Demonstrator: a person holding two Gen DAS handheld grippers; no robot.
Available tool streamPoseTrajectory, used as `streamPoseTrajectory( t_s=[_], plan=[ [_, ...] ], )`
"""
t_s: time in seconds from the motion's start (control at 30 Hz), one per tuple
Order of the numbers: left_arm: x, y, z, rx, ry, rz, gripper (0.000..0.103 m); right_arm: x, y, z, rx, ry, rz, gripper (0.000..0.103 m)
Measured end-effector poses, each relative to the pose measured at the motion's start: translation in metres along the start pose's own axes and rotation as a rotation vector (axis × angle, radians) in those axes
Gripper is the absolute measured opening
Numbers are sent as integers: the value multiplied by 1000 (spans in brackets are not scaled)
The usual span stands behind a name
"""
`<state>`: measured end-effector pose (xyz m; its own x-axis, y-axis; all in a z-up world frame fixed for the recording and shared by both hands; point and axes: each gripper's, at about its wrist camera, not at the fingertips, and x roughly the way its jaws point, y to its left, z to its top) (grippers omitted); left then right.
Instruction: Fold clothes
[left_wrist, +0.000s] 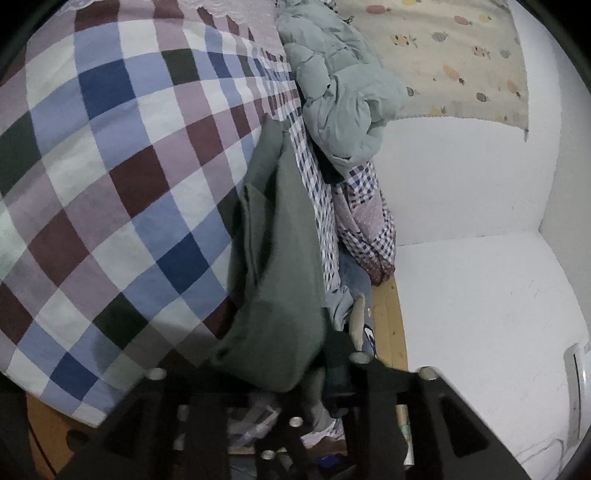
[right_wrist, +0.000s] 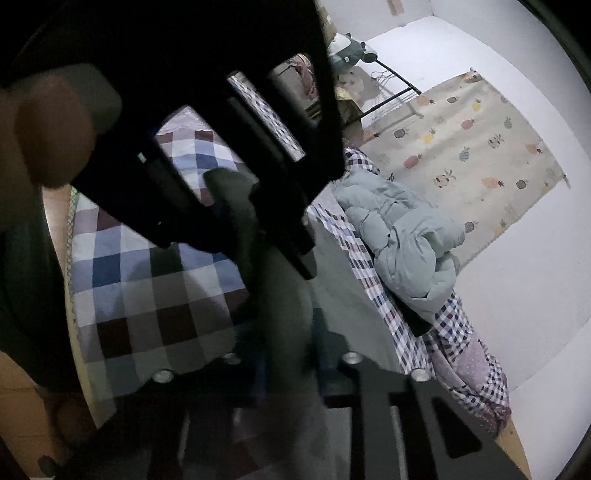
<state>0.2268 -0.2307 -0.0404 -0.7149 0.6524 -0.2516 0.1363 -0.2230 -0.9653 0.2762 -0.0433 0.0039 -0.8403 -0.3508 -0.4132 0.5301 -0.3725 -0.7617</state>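
Note:
A dark green garment (left_wrist: 273, 280) hangs in the air above a checked bed quilt (left_wrist: 122, 177). My left gripper (left_wrist: 314, 373) is shut on its near edge, at the bottom of the left wrist view. In the right wrist view the same garment (right_wrist: 284, 332) drapes down between my right gripper's jaws (right_wrist: 291, 365), which are shut on it. The left gripper's black body (right_wrist: 207, 122) fills the upper left of that view, with the person's hand (right_wrist: 48, 129) on it, and pinches another part of the garment.
A pale green puffer jacket (left_wrist: 340, 96) lies bunched at the bed's far edge, also in the right wrist view (right_wrist: 402, 240). A small-check sheet (left_wrist: 325, 221) hangs beside it. A pineapple-print cloth (right_wrist: 469, 147) hangs on the white wall. A wooden bed rail (left_wrist: 388, 325) runs along the wall.

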Motion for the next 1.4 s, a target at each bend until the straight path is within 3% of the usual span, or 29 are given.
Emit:
streamPoseTrajectory(
  t_s=[0.03, 0.17, 0.47, 0.5, 0.57, 0.6, 0.63, 0.8, 0.87, 0.93, 1.13, 1.4],
  plan=[
    [2, 0, 0, -7, -1, -1, 55, 0, -4, 1, 11, -1, 5, 14],
    [8, -2, -1, -14, -3, -6, 64, 0, -17, 4, 39, -1, 17, 12],
    [16, -18, -1, 31, -8, -51, 65, -4, -22, 8, 65, 8, 38, 12],
    [16, -18, 0, 32, -11, -55, 62, -4, -22, 8, 65, 8, 41, 12],
    [16, -18, 1, 35, -8, -50, 41, -3, -22, 7, 59, 8, 46, 12],
    [18, -18, 1, 38, -2, -36, 26, -3, -21, 7, 57, 7, 48, 12],
    [19, -17, 2, 37, 3, -30, 19, -3, -21, 6, 57, 4, 45, 12],
    [18, -19, 6, 38, 5, -33, 13, -7, -17, 0, 31, -8, 0, 17],
    [16, -20, 7, 39, 3, -44, 13, -8, -14, -3, 17, -12, -22, 39],
    [17, -23, 7, 43, 2, -50, 12, -11, -10, -9, 4, -11, -54, 52],
    [15, -23, 8, 31, 1, -55, 12, -10, -8, -43, -14, 66, -127, 52],
    [16, -33, 11, 40, -17, -101, 11, -16, -44, -108, 23, 220, -225, 52]
  ],
)
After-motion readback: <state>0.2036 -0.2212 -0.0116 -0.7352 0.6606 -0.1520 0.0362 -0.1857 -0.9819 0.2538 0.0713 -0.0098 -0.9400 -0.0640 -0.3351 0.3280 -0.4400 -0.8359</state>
